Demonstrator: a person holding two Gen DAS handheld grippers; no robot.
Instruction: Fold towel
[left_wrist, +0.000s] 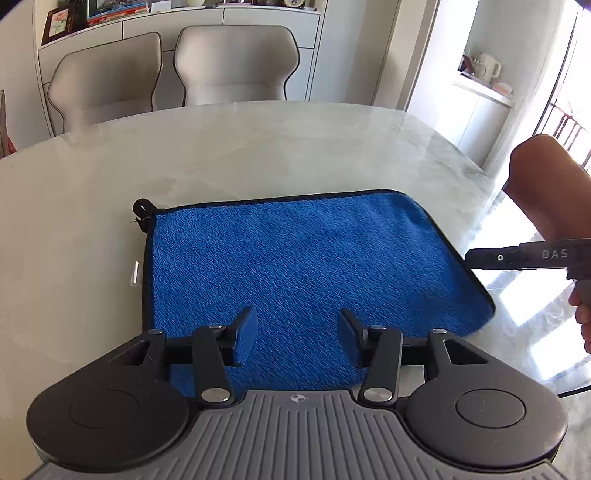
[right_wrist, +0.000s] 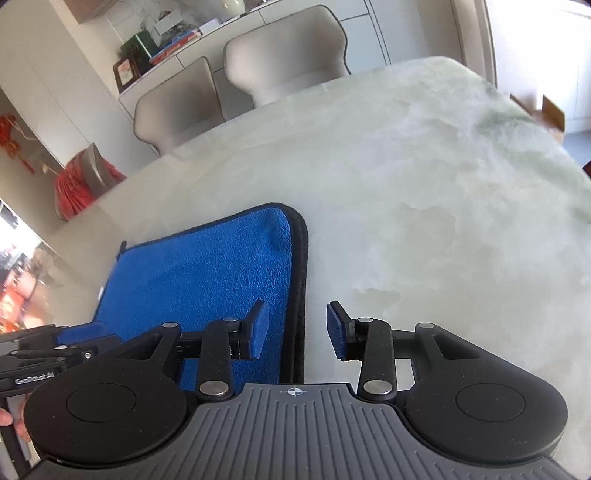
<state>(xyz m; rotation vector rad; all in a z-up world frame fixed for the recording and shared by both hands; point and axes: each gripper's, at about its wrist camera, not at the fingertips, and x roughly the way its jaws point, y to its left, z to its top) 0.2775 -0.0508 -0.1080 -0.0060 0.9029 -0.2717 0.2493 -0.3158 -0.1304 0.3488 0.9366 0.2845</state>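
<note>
Presently the blue towel (left_wrist: 295, 258) lies flat on the marble tabletop (left_wrist: 258, 147), apparently already doubled, since two black-bound edges run stacked just below the right gripper (right_wrist: 297, 330). That gripper stands open and empty, one finger over the cloth, the other over bare tabletop, straddling the stacked edge. The left gripper (left_wrist: 297, 332) is likewise open with nothing between its pads, poised over the near part of the towel.

Risks, as judged:
- A pinch here may catch only the upper layer, splitting the stack and skewing the next fold.
- The polished surface looks slick; an uneven pull could drag the whole towel sideways.
- The hanging loop (left_wrist: 141, 207) beyond the left gripper may snag or bunch.
</note>
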